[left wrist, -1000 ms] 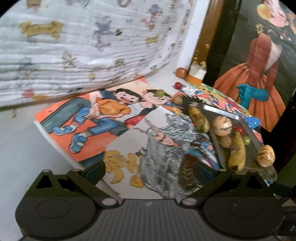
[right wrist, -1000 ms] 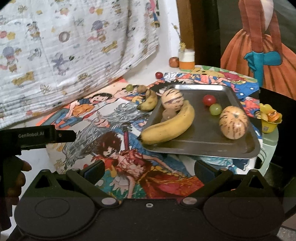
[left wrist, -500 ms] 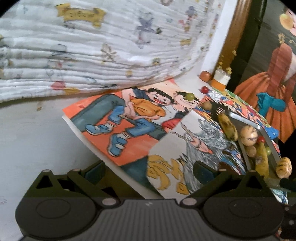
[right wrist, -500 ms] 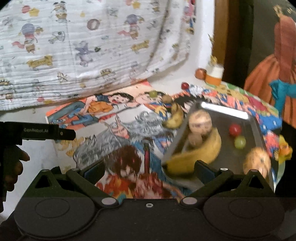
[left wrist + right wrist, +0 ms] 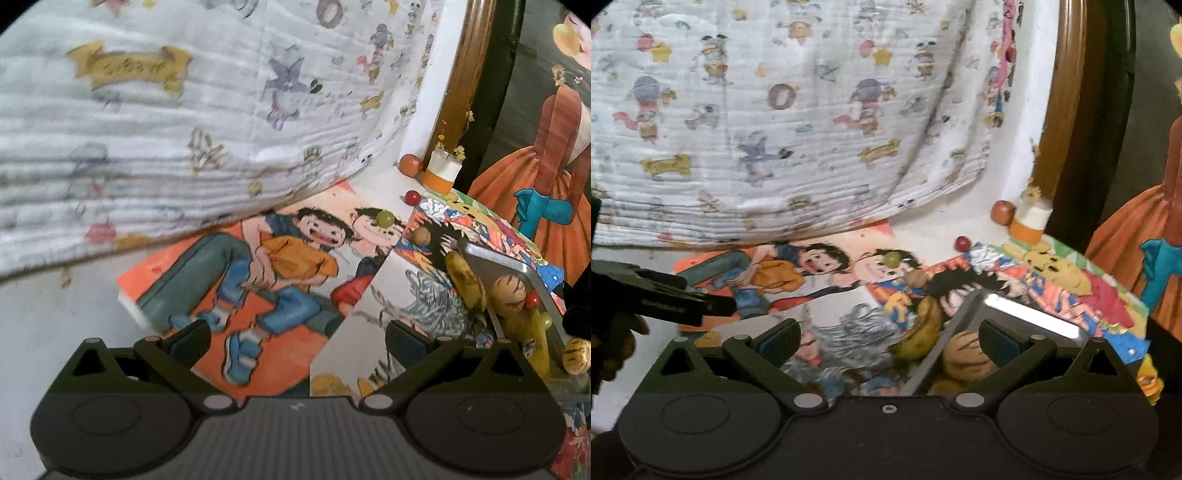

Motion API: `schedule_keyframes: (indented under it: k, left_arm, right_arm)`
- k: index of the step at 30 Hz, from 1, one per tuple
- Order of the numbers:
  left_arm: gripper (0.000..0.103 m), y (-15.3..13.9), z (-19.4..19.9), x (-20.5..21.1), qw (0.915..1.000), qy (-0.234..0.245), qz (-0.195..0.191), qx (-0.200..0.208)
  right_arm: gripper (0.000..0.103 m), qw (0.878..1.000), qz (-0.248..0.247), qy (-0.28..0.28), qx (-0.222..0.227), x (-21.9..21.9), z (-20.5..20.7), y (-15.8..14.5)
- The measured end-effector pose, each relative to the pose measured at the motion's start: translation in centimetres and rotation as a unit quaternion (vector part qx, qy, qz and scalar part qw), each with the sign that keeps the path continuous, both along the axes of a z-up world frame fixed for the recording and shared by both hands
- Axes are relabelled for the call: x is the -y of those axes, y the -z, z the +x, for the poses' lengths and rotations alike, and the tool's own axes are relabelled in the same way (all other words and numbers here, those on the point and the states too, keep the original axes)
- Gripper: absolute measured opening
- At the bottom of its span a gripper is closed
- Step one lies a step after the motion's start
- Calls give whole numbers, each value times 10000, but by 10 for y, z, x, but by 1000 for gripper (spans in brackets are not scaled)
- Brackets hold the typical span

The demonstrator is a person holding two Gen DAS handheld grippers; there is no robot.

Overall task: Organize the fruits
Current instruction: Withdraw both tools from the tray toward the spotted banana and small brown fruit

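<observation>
A metal tray [image 5: 1030, 314] lies on the painted boards and holds a striped yellow melon [image 5: 964, 356]; in the left wrist view the tray [image 5: 495, 260] also carries a banana [image 5: 535, 349], a red ball [image 5: 532, 298] and a second striped melon [image 5: 576, 356]. A spotted banana [image 5: 923, 332] lies against the tray's left rim. Loose on the boards sit a green grape [image 5: 892, 259], a brown fruit [image 5: 916, 277], a small red fruit [image 5: 963, 243] and a red-brown apple [image 5: 1003, 212]. My right gripper [image 5: 890, 341] is open over the tray's left edge. My left gripper [image 5: 299, 341] is open and empty above the orange painting.
A cartoon-printed white cloth [image 5: 775, 110] hangs behind the boards. An orange-and-white jar [image 5: 1032, 221] stands by a brown frame [image 5: 1067, 110]. A painting of an orange dress [image 5: 546, 177] leans at right. The other gripper and a hand [image 5: 646, 302] show at left.
Both grippers moved forward and tilted up: the cloth fills more of each view, and the tray slid lower and nearer in the right wrist view. Both stayed open and empty.
</observation>
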State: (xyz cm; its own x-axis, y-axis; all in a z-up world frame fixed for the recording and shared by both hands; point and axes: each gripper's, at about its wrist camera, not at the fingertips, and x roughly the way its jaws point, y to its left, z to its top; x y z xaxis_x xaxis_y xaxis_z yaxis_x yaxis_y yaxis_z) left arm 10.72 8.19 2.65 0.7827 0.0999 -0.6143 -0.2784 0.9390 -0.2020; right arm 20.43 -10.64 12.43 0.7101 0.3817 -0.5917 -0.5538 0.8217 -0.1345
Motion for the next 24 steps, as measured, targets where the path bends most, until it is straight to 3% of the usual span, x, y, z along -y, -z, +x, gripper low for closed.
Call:
schedule_keyframes:
  k: [11, 24]
  left_arm:
    - [103, -4, 47, 9, 9985, 445, 302, -64]
    - [103, 4, 100, 14, 9959, 855, 304, -51]
  right_arm:
    - [102, 9997, -221, -30, -135, 4, 23, 37]
    - [102, 9965, -677, -497, -31, -5, 55, 58]
